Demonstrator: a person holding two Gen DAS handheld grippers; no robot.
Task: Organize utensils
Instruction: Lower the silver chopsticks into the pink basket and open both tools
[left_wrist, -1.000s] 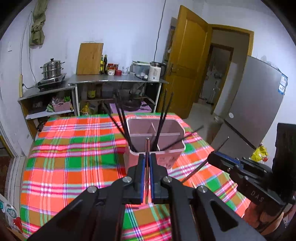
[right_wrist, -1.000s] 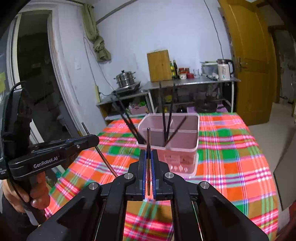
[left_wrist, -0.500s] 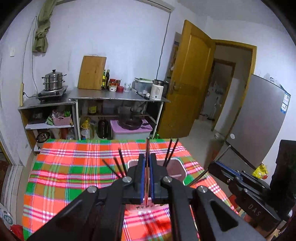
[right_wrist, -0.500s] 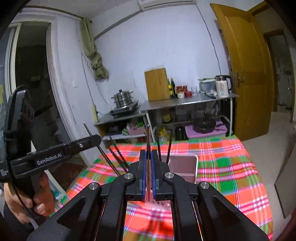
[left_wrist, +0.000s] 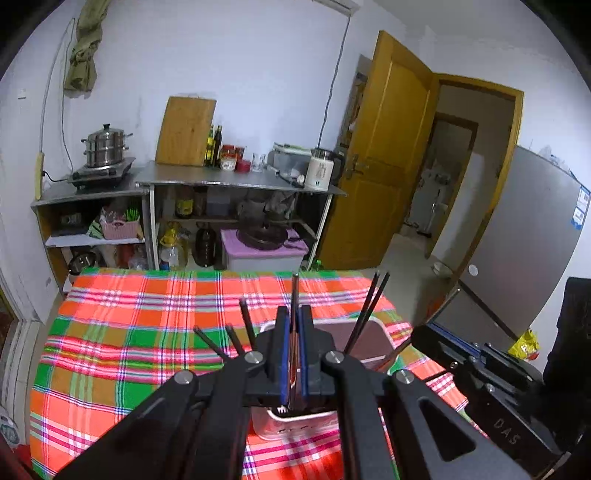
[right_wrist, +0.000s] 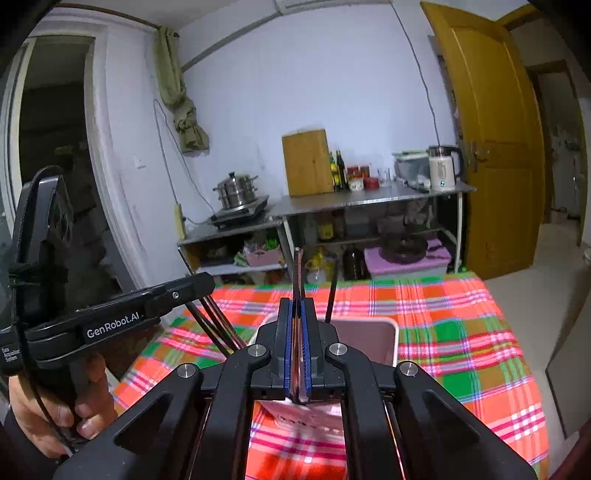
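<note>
Pink holder (left_wrist: 373, 334) on plaid surface (left_wrist: 122, 332): several chopsticks (left_wrist: 364, 314) already being stored. One chopstick (left_wrist: 294, 295) being clamped in left gripper (left_wrist: 293, 354), another (right_wrist: 298, 273) in right gripper (right_wrist: 295, 350); both judged awaiting insertion.

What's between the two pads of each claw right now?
One chopstick each, pinched upright: the left claw holds a chopstick in the left wrist view, and the right claw another chopstick in the right wrist view.
</note>
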